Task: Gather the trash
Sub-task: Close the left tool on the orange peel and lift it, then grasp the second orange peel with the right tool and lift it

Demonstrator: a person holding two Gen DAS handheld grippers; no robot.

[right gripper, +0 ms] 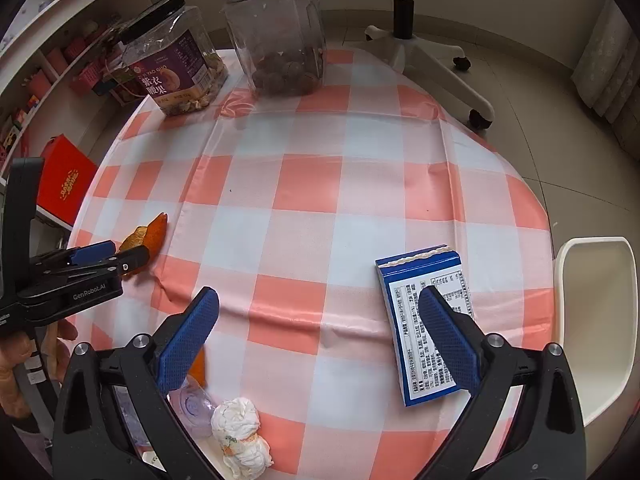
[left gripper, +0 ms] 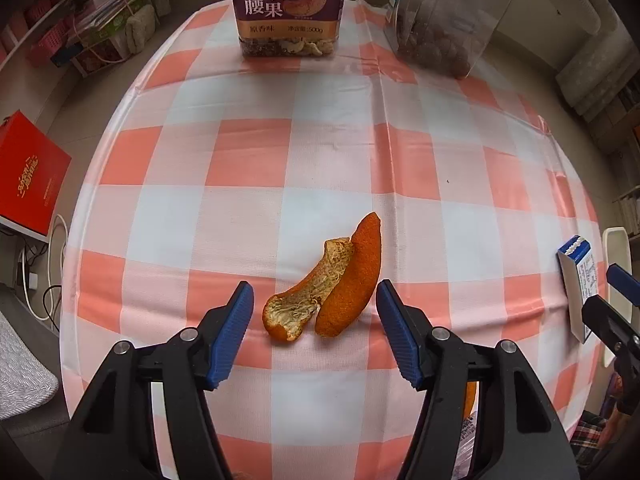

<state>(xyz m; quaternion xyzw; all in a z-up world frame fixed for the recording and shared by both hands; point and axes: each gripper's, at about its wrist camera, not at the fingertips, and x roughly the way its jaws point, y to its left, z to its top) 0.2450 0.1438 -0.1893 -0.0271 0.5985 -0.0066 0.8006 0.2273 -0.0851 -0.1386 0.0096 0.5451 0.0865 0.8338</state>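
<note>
Orange-and-white checked cloth (right gripper: 320, 184) covers my round table, creased in places. My left gripper (left gripper: 316, 312) hangs with jaws apart around the orange peel (left gripper: 328, 292), pads not touching it. My right gripper (right gripper: 320, 320) is spread wide above the cloth, one finger over a blue-and-white box (right gripper: 416, 320). Crumpled tissue (right gripper: 240, 436) lies near the table's edge. Two clear jars (right gripper: 280, 32) stand at the far side. Beyond are shelves (right gripper: 60, 52), a red box (right gripper: 68, 180) and tiled floor (right gripper: 540, 92).

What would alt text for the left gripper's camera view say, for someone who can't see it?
Two pieces of orange peel lie on a pink-and-white checked tablecloth, between the open blue-padded fingers of a handheld gripper. Two snack jars stand at the far edge; a blue-and-white box lies right.
</note>
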